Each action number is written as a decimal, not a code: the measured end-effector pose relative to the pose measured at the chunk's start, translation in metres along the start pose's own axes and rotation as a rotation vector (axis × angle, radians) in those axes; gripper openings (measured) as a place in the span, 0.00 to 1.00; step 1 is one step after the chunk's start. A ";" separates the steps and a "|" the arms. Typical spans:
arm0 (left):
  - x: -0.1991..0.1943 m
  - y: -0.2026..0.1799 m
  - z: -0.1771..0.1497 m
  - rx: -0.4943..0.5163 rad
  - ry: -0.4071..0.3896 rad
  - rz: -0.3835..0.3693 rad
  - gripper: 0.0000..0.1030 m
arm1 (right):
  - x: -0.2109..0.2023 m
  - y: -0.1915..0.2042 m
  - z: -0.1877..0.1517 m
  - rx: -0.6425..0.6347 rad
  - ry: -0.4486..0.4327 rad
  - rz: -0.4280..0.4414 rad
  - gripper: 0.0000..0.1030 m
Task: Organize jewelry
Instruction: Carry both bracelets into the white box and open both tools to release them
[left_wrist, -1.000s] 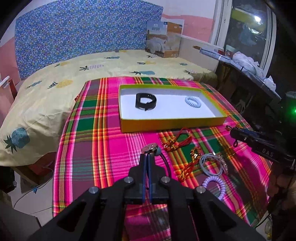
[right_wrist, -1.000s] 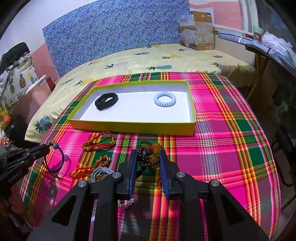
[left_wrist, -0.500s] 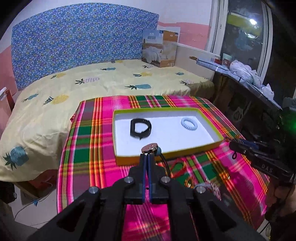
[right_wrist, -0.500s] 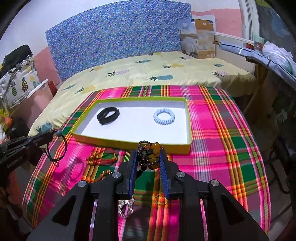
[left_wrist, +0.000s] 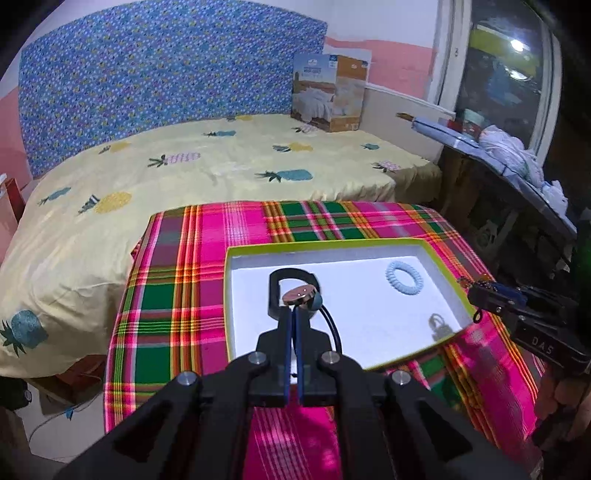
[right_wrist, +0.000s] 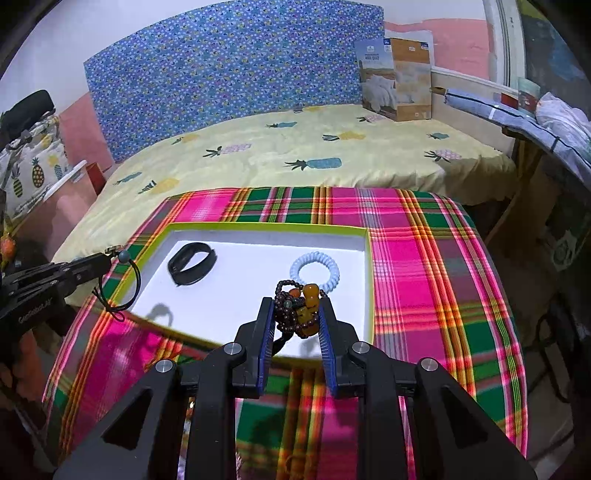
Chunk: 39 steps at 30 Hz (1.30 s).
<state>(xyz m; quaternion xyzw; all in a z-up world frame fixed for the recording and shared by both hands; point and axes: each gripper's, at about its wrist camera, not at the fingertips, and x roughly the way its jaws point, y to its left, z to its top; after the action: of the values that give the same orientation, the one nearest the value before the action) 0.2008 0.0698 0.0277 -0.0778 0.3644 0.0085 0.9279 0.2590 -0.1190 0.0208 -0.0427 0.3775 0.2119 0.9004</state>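
A yellow-rimmed tray (left_wrist: 447, 270) (right_wrist: 266, 229) with a white floor lies on the plaid cloth. In it are a black band (left_wrist: 280, 277) (right_wrist: 192, 262) and a pale blue coil hair tie (left_wrist: 403, 277) (right_wrist: 314, 266). My left gripper (left_wrist: 294, 308) is shut on a black cord with a round metal pendant (left_wrist: 297, 295) and holds it above the tray's near left part; it also shows in the right wrist view (right_wrist: 110, 258). My right gripper (right_wrist: 297, 314) is shut on a dark bead bracelet with amber beads (right_wrist: 299, 306), above the tray's near edge; it also shows in the left wrist view (left_wrist: 476, 291).
The plaid cloth (right_wrist: 424, 280) covers a small table whose edges drop off at left and right. A bed with a pineapple sheet (left_wrist: 207, 162) lies behind it. A cardboard box (right_wrist: 397, 79) stands at the bed's far corner. A cluttered shelf (left_wrist: 509, 155) is at right.
Both grippers have risen and moved forward over the tray with their pieces still held. The loose jewelry on the cloth in front of the tray has dropped out of view.
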 end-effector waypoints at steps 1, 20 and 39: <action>0.005 0.002 0.000 -0.006 0.008 0.003 0.02 | 0.005 -0.001 0.001 -0.001 0.007 -0.001 0.23; 0.061 0.013 -0.017 -0.027 0.137 0.055 0.02 | 0.071 -0.021 -0.004 0.018 0.151 -0.026 0.23; 0.034 0.008 -0.018 0.005 0.077 0.071 0.25 | 0.049 -0.021 -0.007 0.031 0.131 0.001 0.34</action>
<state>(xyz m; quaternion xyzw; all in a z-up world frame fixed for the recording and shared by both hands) 0.2126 0.0732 -0.0092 -0.0627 0.4024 0.0375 0.9125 0.2939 -0.1228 -0.0198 -0.0423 0.4387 0.2035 0.8743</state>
